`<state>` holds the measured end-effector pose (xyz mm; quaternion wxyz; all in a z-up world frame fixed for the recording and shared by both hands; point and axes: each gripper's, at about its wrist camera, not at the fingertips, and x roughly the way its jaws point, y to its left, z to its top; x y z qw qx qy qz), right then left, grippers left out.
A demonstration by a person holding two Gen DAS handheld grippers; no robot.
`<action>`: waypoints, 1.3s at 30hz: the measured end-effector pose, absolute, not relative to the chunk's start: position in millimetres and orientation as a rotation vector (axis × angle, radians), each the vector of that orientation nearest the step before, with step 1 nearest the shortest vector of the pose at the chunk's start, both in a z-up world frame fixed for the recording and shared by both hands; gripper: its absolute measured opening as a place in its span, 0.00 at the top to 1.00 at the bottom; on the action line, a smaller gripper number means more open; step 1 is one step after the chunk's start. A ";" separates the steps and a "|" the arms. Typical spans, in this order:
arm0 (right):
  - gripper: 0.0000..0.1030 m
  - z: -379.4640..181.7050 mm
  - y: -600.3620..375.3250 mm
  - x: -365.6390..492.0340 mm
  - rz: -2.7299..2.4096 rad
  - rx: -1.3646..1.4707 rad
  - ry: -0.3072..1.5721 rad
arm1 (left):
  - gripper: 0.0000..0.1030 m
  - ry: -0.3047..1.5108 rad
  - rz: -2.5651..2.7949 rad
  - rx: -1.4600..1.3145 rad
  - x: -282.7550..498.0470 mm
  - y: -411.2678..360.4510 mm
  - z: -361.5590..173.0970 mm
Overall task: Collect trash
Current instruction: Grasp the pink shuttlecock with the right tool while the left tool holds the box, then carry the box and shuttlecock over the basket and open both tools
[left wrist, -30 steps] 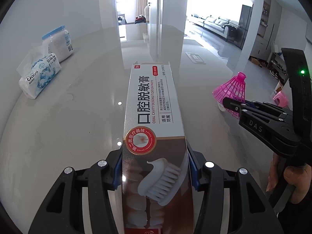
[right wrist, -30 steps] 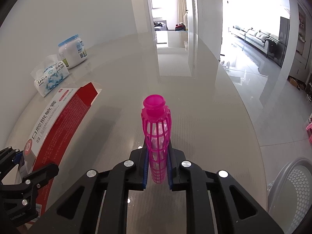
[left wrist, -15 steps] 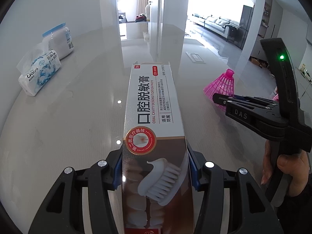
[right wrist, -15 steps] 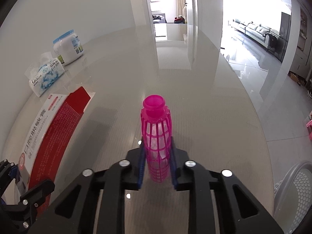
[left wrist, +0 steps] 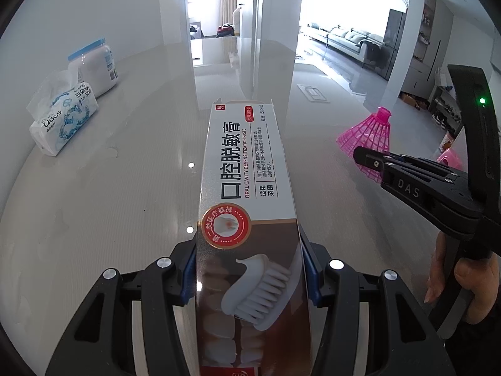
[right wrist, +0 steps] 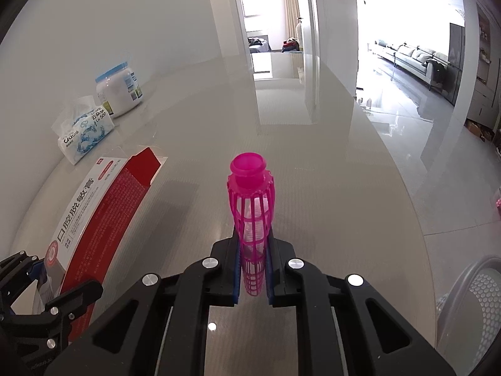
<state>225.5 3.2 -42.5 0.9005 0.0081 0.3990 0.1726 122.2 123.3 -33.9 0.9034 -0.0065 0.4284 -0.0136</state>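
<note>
My left gripper (left wrist: 249,269) is shut on a long toothpaste box (left wrist: 247,188), white and brown with a toothbrush picture, held above the glossy table. The box also shows at the left of the right wrist view (right wrist: 94,219), red on its side. My right gripper (right wrist: 253,269) is shut on a pink plastic shuttlecock (right wrist: 252,206), squeezed flat between the pads, cap pointing forward. The right gripper (left wrist: 369,159) and the shuttlecock (left wrist: 369,134) also appear at the right of the left wrist view, to the right of the box.
A tissue pack (left wrist: 62,116) and a white jar with a blue lid (left wrist: 97,65) stand at the table's far left. A grey perforated bin (right wrist: 472,307) sits on the floor beyond the table's right edge (right wrist: 416,219). A small pink object (left wrist: 451,159) lies on the floor.
The right gripper with the shuttlecock has shifted slightly right and lifted a little in the left wrist view. The left gripper still holds the box in the same pose.
</note>
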 end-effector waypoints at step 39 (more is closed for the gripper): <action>0.89 -31.9 -315.0 2.3 -0.195 0.253 0.729 | 0.50 0.842 -0.576 0.196 66.1 -176.2 -27.3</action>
